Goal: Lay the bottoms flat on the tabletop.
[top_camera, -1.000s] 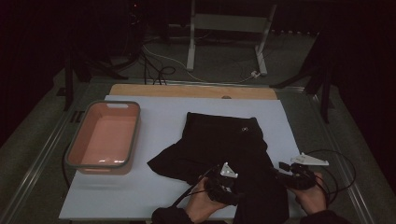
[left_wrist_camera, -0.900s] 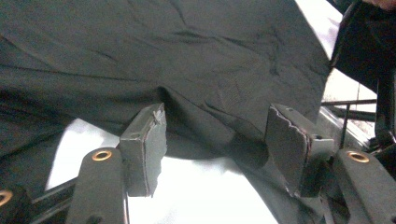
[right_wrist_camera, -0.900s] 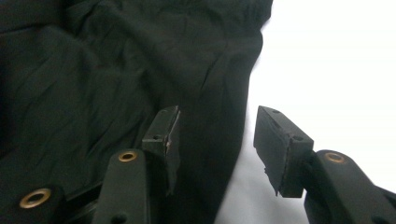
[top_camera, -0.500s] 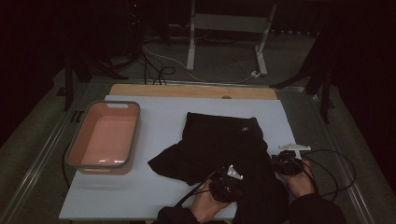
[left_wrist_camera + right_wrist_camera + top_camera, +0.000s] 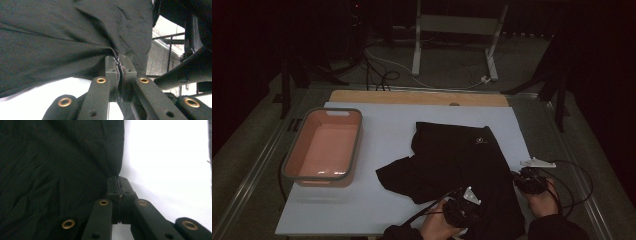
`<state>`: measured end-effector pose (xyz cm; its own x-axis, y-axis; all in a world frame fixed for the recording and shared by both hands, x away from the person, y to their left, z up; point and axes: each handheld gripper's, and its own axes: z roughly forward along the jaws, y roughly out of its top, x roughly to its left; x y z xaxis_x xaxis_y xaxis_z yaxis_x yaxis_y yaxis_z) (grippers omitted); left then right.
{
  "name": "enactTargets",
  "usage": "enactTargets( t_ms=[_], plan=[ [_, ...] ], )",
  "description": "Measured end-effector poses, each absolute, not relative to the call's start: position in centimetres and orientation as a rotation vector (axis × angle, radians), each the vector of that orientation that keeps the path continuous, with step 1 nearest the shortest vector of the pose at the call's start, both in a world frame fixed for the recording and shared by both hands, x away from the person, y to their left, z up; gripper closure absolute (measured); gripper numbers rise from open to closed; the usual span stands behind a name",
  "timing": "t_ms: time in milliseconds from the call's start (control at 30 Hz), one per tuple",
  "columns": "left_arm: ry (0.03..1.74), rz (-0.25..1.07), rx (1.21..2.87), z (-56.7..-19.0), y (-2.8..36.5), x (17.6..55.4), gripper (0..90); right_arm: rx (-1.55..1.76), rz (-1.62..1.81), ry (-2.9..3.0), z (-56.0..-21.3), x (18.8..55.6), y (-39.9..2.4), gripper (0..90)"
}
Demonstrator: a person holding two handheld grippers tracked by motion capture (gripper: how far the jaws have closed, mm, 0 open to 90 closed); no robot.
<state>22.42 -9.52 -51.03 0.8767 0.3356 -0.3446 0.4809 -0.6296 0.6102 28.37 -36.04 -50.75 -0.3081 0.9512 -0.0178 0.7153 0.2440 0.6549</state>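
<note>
Pinching a fold of the black garment [image 5: 75,32] between closed jaws, left gripper [image 5: 119,65] held the cloth bunched into a ridge at the pads. Clamped likewise on the garment's right edge [image 5: 57,170], right gripper [image 5: 119,185], with jaws just drawn shut over the hem and no gap left between the pads. Both seen from above at the garment's near end: left gripper [image 5: 460,210] on the near middle of the cloth, right gripper [image 5: 530,181] at its right margin, each in a hand. Spread dark and rumpled over the white table sheet [image 5: 392,125], garment [image 5: 457,160], to the right of the pink tub [image 5: 323,147]. Empty inside, the tub, well apart from the cloth. Compared with a second before: jaws then standing apart, now closed on fabric; left gripper shifted slightly along the cloth; garment and tub unmoved.
</note>
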Motion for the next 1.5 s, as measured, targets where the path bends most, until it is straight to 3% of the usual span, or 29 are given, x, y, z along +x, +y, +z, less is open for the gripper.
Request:
enactTargets(
  t_ms=[67, 200, 267, 367, 400, 867, 1200, 1500],
  plan=[
    [0.579, -0.233, 2.284, -50.8, -9.1, 22.5, 73.1, 1.536, 0.775, 2.097, -50.7, 28.2, -36.3, 82.9],
    [0.616, -0.159, 2.246, -50.0, -7.9, 23.1, 50.5, 1.566, 0.883, 2.060, -50.1, 27.9, -36.5, 46.9],
    [0.652, -0.139, 2.224, -49.8, -7.2, 23.7, 39.4, 1.556, 0.934, 2.040, -49.6, 27.7, -36.2, 35.6],
    [0.698, -0.108, 2.184, -49.5, -6.0, 24.4, 36.2, 1.551, 0.945, 2.041, -49.4, 27.6, -36.0, 33.5],
    [0.710, -0.098, 2.176, -49.4, -5.6, 24.6, 31.4, 1.541, 0.965, 2.045, -49.1, 27.4, -35.6, 30.2],
    [0.860, 0.076, 2.088, -47.4, 0.3, 27.6, 25.4, 1.501, 1.006, 2.063, -48.7, 26.2, -34.6, 28.8],
    [0.984, 0.184, 2.053, -47.1, 4.2, 30.3, 29.3, 1.491, 1.018, 2.058, -48.6, 25.9, -34.7, 29.5],
    [1.061, 0.214, 2.061, -48.1, 5.3, 32.8, 33.6, 1.495, 1.018, 2.063, -48.7, 25.8, -34.7, 30.3]
  ],
)
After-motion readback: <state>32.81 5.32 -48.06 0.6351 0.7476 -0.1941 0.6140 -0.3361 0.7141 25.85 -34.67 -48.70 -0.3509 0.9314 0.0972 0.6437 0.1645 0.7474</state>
